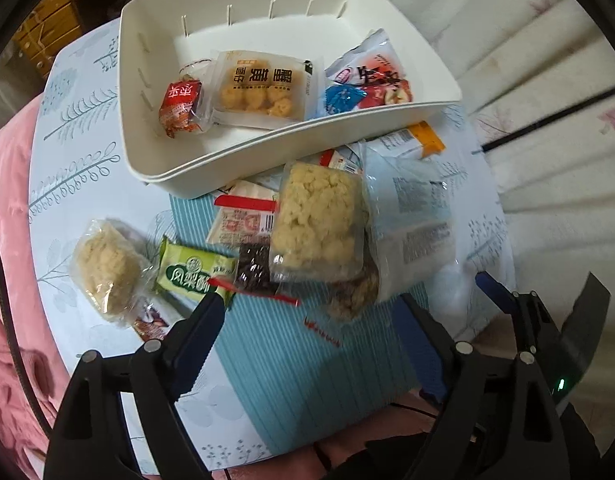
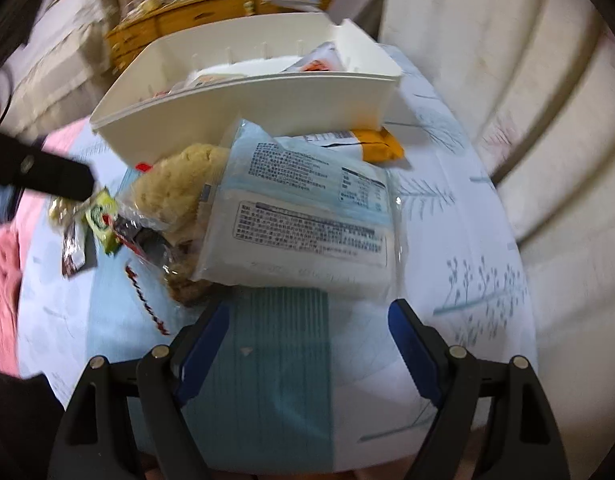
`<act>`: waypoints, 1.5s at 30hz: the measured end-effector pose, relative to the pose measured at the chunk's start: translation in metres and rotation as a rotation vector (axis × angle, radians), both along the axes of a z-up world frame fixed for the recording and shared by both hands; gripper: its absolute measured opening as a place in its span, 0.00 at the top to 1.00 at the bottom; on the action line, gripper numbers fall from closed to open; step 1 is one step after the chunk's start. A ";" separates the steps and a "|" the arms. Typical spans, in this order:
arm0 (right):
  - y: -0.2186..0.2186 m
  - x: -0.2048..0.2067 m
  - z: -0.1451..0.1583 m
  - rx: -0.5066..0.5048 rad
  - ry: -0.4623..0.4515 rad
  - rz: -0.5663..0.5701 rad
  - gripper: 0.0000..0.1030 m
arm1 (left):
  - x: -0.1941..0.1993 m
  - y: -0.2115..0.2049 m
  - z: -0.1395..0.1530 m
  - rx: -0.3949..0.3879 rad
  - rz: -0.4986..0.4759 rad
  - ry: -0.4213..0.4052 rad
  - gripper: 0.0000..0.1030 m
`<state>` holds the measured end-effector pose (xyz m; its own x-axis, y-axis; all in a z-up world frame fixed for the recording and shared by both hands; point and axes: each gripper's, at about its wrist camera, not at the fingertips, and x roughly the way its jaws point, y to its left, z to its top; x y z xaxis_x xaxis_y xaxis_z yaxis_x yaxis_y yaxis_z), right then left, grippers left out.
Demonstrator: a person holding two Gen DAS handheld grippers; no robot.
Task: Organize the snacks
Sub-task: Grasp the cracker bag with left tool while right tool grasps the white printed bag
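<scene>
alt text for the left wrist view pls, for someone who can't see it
The open left gripper hovers over a pile of wrapped snacks on a blue patterned tablecloth, nearest a green pineapple cake packet and a clear-wrapped puffed rice cake. Behind sits a white bin holding three snacks. The right gripper edges in at lower right.
</scene>
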<state>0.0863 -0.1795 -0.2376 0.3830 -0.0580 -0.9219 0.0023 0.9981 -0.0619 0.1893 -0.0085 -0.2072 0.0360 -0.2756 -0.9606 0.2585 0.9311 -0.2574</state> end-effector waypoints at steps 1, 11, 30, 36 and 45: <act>-0.001 0.002 -0.002 -0.008 0.002 0.032 0.20 | 0.003 -0.003 -0.003 0.008 0.008 0.003 0.17; -0.006 0.024 -0.019 -0.064 -0.013 0.301 0.20 | 0.024 -0.030 -0.039 0.132 0.095 0.050 0.17; -0.015 0.065 -0.039 -0.057 -0.069 0.519 0.19 | 0.063 -0.071 -0.079 0.209 0.174 0.093 0.17; -0.019 0.070 -0.039 -0.037 -0.079 0.538 0.22 | 0.070 -0.069 -0.095 0.218 0.205 0.114 0.29; -0.018 0.069 -0.026 0.011 -0.096 0.570 0.49 | 0.063 -0.073 -0.097 0.207 0.195 0.107 0.38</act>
<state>0.1556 -0.1976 -0.2632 0.4332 0.1911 -0.8808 -0.5309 0.8439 -0.0780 0.2525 -0.0816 -0.3043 -0.0355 -0.0718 -0.9968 0.0515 0.9960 -0.0735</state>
